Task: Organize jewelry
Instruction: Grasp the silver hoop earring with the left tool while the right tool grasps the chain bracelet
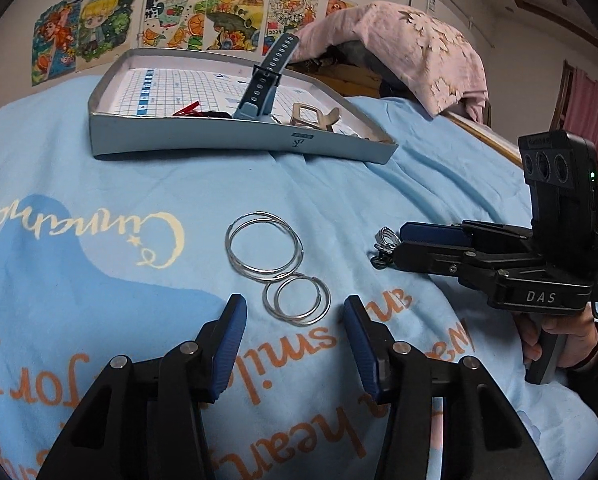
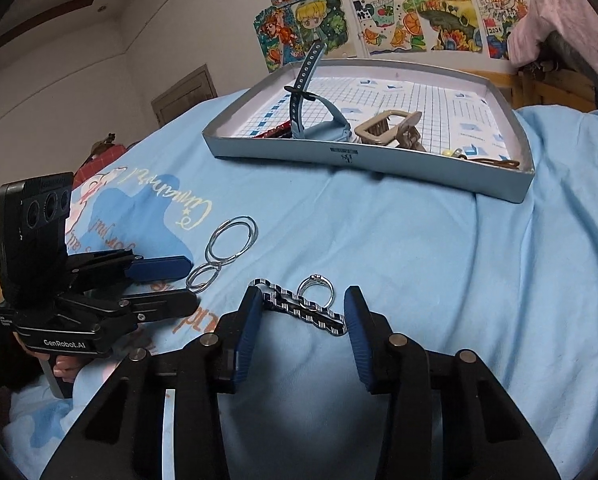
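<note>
Now both claws stand wide, holding nothing. Just ahead of the left claw (image 1: pixel 295 316) lie two small hoops (image 1: pixel 297 299) touching two large hoops (image 1: pixel 263 247) on the blue bedspread (image 1: pixel 99 184). Between the right claw's (image 2: pixel 303 316) tips lie a chain (image 2: pixel 303 311) and a ring (image 2: pixel 315 289). Beyond, a tray (image 2: pixel 363 162) holds a watch (image 2: pixel 305 92) and a hair clip (image 2: pixel 391 128).

The left gripper (image 1: pixel 295 312) is held with its jaws apart over a blue blanket (image 1: pixel 379 200), just short of two small hoops (image 1: pixel 297 299). Two large hoops (image 1: pixel 263 246) are laid touching these on the far side. At right, the right gripper (image 1: pixel 395 246) is seen beside a small ring (image 1: pixel 383 240). A tray (image 1: pixel 239 136) is set farther back, with a watch (image 1: pixel 265 80) standing in it.
</note>
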Demonstrator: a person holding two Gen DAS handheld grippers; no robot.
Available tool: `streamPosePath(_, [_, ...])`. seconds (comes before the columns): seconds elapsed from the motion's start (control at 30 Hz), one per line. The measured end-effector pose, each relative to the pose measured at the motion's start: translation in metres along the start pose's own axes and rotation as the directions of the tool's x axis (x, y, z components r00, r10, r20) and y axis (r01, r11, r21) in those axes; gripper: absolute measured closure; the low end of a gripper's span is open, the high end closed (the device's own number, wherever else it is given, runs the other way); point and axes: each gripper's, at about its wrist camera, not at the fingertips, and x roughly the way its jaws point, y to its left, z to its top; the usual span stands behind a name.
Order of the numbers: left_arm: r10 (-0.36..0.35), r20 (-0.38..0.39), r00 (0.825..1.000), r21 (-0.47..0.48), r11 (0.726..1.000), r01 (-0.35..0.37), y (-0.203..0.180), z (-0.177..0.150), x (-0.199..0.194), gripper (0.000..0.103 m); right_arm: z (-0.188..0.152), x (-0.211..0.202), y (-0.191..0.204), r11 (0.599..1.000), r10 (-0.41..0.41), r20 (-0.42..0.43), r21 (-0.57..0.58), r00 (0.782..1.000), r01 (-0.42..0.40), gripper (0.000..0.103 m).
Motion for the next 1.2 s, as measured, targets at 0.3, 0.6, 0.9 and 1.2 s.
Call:
streamPosePath(0.3, [0.003, -0.019, 1.0, 0.005, 1.0, -0.003, 0.0, 0.001, 0.005, 0.072, -0.003, 0.002, 0.006, 1.0, -0.007, -0.035, -0.014, 0.999, 0.006, 0.065])
streamPosePath(0.6, [-0.004, -0.013, 1.0, -0.003, 1.0, 0.004, 0.001, -0.001, 0.005, 0.075, -0.005, 0.005, 0.013, 0.999, -0.019, -0.058, -0.041, 0.998, 0.017, 0.076])
streamPosePath(0.9, [-0.01, 0.005, 1.0, -0.004, 1.0, 0.01, -0.003, -0.008, -0.015, 0.075, -0.01, 0.005, 0.021, 0.997, -0.034, -0.076, -0.074, 0.997, 0.029, 0.1])
streamPosePath(1.2, [-0.014, 0.038, 0.999, -0.001, 1.0, 0.014, -0.009, -0.014, -0.042, 0.076, -0.011, -0.016, 0.03, 0.998, 0.006, 0.012, -0.064, 1.0, -0.006, 0.1])
